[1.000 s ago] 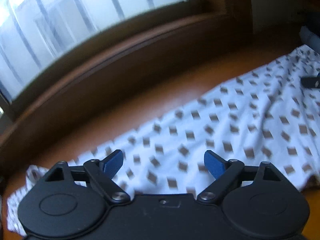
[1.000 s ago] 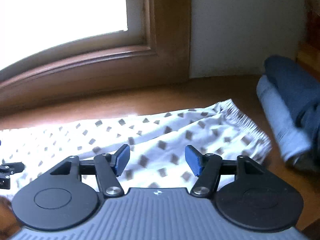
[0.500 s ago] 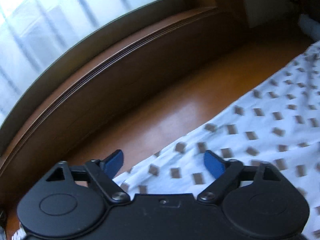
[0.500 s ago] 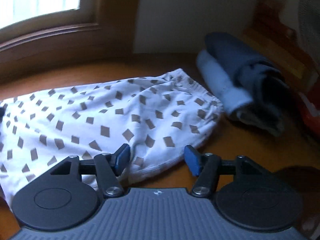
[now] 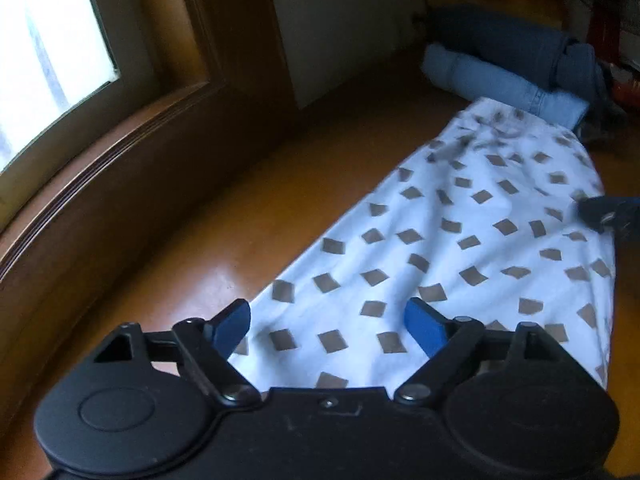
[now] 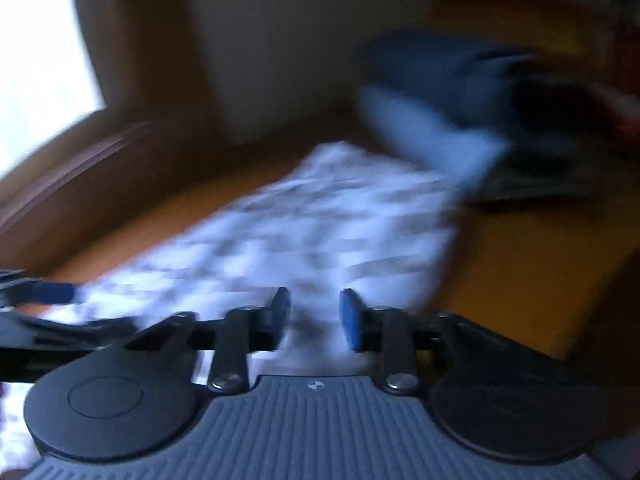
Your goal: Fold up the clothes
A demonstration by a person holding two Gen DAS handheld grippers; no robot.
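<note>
On our left, bare wooden floor (image 5: 224, 240) runs open between the spotted white cloth (image 5: 460, 248) and the window wall (image 5: 132, 184). At the cloth's far end, rolled denim (image 5: 504, 80) touches it and blocks the way, while open floor lies to the cloth's right.

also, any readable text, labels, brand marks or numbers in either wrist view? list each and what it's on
None readable.
Right claw housing: a small round emblem below the fingers, no letters legible.
Left claw housing: no marking with text.
White patterned garment: brown squares only, no print.
Red items beyond the rolled denim: too small and blurred to tell if they carry text.
</note>
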